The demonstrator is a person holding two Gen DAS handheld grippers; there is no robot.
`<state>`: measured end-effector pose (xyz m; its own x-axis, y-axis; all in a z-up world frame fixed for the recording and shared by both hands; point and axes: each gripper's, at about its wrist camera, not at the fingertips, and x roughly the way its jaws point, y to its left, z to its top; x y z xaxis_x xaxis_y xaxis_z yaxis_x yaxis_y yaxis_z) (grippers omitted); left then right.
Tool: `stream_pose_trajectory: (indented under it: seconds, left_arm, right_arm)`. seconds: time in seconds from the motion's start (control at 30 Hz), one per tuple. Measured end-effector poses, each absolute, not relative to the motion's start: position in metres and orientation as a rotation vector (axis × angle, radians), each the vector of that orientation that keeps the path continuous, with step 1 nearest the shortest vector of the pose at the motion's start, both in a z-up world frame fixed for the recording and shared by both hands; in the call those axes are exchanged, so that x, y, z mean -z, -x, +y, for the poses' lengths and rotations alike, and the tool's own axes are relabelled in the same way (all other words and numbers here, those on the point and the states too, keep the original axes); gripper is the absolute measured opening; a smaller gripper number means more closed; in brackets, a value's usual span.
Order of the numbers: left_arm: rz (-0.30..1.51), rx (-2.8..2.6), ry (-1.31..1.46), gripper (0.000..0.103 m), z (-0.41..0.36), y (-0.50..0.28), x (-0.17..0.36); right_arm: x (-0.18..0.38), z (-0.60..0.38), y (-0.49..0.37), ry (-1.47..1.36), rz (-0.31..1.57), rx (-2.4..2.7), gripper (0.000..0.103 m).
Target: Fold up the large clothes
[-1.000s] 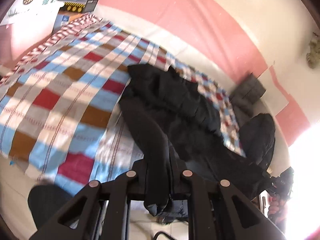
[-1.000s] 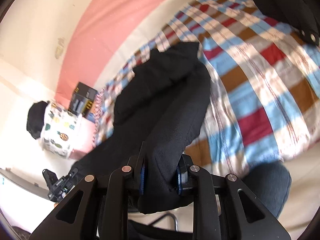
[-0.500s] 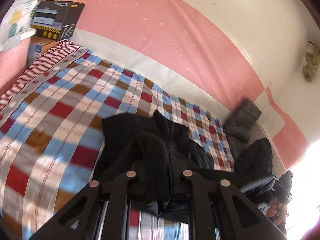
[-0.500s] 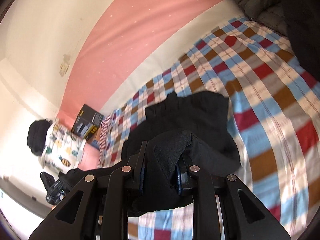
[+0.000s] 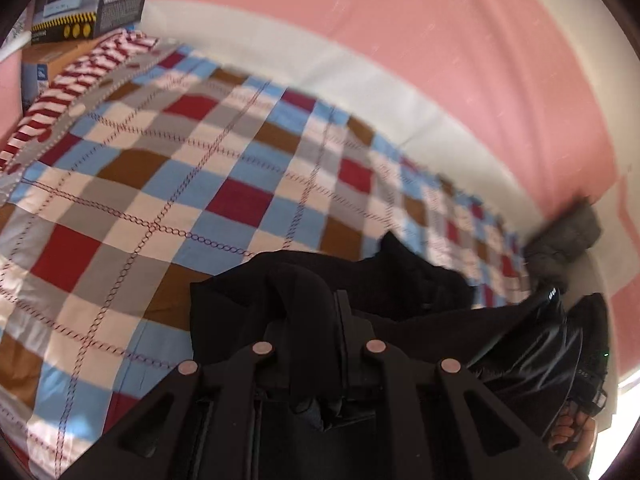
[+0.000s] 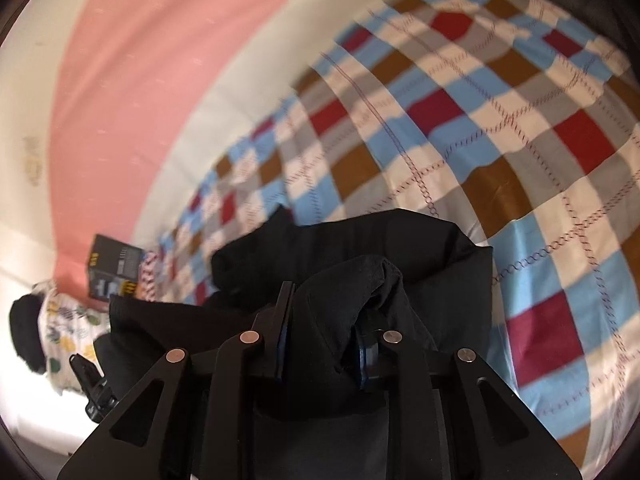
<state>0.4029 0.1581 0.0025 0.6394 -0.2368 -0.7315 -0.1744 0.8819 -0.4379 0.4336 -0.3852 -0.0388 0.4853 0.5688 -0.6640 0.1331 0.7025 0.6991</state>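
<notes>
A large black garment [image 5: 400,280] lies on the checked bed cover [image 5: 200,160], doubled over itself. My left gripper [image 5: 310,312] is shut on a bunched edge of it, which drapes over the fingers. In the right wrist view the same black garment [image 6: 400,240] is heaped in front of my right gripper [image 6: 324,320]. Its jaws are opening slightly, but a thick fold of cloth still fills the gap between the blue pads [image 6: 281,340]. Black cloth stretches between the two grippers. The fingertips are mostly buried in fabric.
The bed cover [image 6: 480,120] runs to a pink and white wall. A black box [image 5: 80,0] stands at the bed's far left corner, and a grey padded jacket [image 5: 568,236] lies at the far right. A hand [image 5: 572,432] holds the other gripper at the right edge.
Both grippers have carried the garment's held edge forward over the bed toward the wall. The long stretched cloth has folded onto itself into a shorter heap. Both views are blurred by motion.
</notes>
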Motion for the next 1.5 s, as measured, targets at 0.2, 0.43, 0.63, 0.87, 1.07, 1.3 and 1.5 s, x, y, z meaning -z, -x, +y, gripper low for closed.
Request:
stream_pose_trajectory:
  seconds: [0.2,0.43,0.63,0.87,1.07,1.3,1.5]
  left_arm:
    - [0.943,0.018,0.473,0.016,0.153,-0.436,0.041]
    - [0.977,0.072,0.57,0.026,0.164,-0.446,0.043]
    - [0.841,0.156,0.679,0.054,0.192,-0.42,-0.002]
    - [0.829,0.079,0.562,0.075,0.201,-0.423,-0.002]
    - [1.056,0.101,0.502,0.069,0.173,-0.467,0.062]
    - [0.827,0.043,0.294,0.023,0.152,-0.462,0.012]
    - [0.86,-0.061,0.303,0.023,0.15,-0.506,0.056]
  right_arm:
    - [0.08,-0.378,-0.464,-0.803,1.113,-0.287,0.03]
    - [0.079,-0.382,-0.467,-0.87,1.068,-0.33,0.06]
    - [0.032,-0.409,-0.444,-0.841,0.864,-0.378,0.075]
    - [0.042,-0.408,-0.444,-0.694,0.891,-0.322,0.076]
    - [0.078,-0.384,-0.473,-0.599,1.018,-0.318,0.076]
    - [0.046,-0.38,-0.479,-0.475,0.883,-0.272,0.017]
    - [0.082,-0.374,-0.513,-0.431,0.945,-0.137,0.016]
